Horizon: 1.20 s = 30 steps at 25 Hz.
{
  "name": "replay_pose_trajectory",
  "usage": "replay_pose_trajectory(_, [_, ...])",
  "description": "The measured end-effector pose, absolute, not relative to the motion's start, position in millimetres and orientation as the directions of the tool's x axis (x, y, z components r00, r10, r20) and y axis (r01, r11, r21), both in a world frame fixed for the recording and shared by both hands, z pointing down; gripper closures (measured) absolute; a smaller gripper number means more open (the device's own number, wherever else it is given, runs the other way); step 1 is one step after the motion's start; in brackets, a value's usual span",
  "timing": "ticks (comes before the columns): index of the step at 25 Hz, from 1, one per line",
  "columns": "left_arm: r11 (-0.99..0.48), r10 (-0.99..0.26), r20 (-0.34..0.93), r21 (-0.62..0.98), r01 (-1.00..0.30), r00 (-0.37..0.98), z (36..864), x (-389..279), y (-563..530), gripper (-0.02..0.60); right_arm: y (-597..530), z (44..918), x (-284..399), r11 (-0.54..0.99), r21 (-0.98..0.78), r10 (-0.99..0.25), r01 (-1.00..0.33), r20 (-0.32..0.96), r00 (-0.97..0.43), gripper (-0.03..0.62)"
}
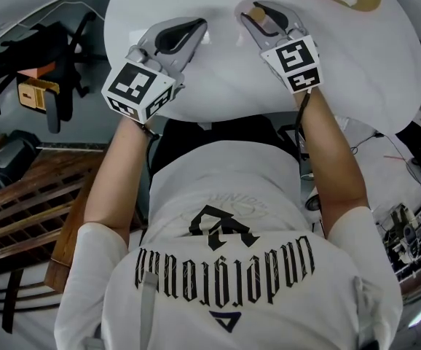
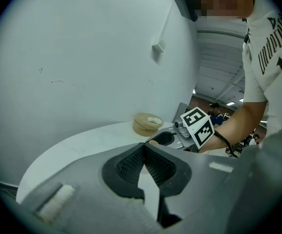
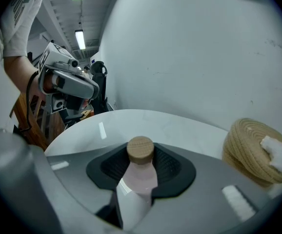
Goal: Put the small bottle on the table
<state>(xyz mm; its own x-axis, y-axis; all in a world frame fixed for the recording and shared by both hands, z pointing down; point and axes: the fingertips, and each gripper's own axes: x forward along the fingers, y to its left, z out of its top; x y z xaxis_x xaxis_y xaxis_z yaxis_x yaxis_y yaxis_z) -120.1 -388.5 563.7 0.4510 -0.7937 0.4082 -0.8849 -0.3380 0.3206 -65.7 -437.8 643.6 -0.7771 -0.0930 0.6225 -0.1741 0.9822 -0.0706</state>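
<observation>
Clamped at mid-body in the right gripper (image 3: pixel 141 162) over the white table (image 3: pixel 146 123), left of a woven basket (image 3: pixel 255 152), the small bottle (image 3: pixel 141 178) looks light, rigid and slippery; the left gripper (image 2: pixel 142 155) has its jaws together, empty.

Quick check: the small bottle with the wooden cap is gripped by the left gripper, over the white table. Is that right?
Not quite: the wrong gripper is named. The bottle is gripped by the right gripper, as the right gripper view shows, with the jaws closed on its body below the wooden cap. The left gripper is shut on nothing. The rest holds: it is over the white table.
</observation>
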Motion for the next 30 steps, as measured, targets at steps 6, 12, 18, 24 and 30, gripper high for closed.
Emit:
replay_pose_trajectory(6, [-0.328,-0.8,0.406,0.321,-0.889,0.442,563.6,-121.6,-375.1,0.575,-436.1,644.8,-61.7,0.979,-0.074,-0.106,-0.19,0.612,-0.784,0.446])
replay_pose_trajectory(12, [-0.339,-0.802,0.397,0.316,-0.886,0.447,556.5,-122.0,-358.8,0.575,-438.0,631.7,-52.2,0.969,-0.058,-0.158,-0.24,0.601,-0.783,0.424])
replay_pose_trajectory(18, [-0.358,-0.806,0.372,0.314,-0.88,0.461,541.8,-124.9,-338.6,0.575,-429.1,614.4,-37.6,0.952,-0.043,-0.218,-0.303,0.599,-0.771,0.421])
replay_pose_trajectory(24, [-0.381,-0.81,0.354,0.29,-0.878,0.468,528.4,-138.5,-310.5,0.575,-405.4,594.1,-25.6,0.929,-0.013,-0.293,-0.37,0.586,-0.755,0.421])
replay_pose_trajectory(30, [-0.422,-0.805,0.331,0.262,-0.868,0.492,504.2,-137.3,-273.6,0.575,-371.2,550.9,-19.2,0.906,0.009,-0.363,-0.422,0.529,-0.767,0.446])
